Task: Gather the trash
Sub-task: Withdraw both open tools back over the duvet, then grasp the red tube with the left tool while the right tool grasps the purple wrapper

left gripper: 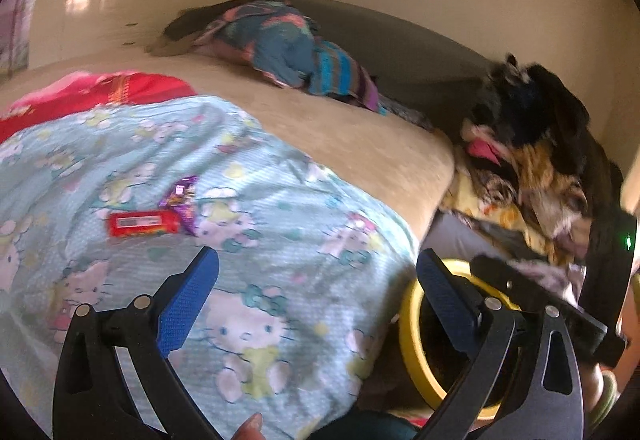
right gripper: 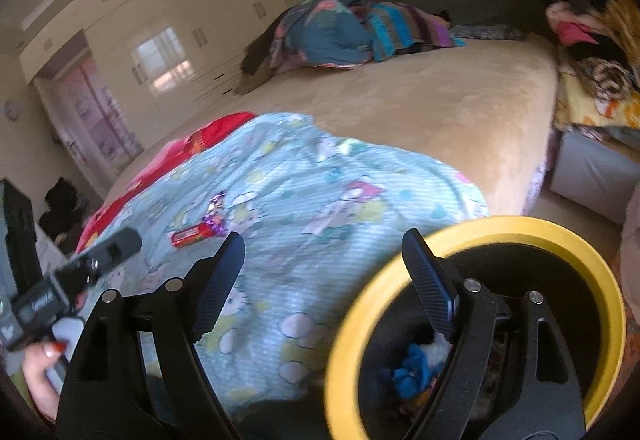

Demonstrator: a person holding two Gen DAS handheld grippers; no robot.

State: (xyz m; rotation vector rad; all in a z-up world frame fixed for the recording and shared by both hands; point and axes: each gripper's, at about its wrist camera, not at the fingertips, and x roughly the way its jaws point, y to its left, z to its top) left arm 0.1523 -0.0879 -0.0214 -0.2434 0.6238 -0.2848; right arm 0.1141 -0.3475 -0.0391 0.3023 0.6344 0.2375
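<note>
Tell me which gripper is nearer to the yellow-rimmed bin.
Right. The right gripper hangs at the bin, one finger over its mouth; the left gripper is over the blanket, beside it.

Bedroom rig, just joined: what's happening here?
A person holding two grippers is picking trash off a bed. Both the left gripper and the right gripper are open with nothing between their fingers. A red wrapper and a purple wrapper lie touching on the Hello Kitty blanket, not yet picked up. A yellow-rimmed bin sits beside the bed under the right gripper, with some scraps already in it.
</note>
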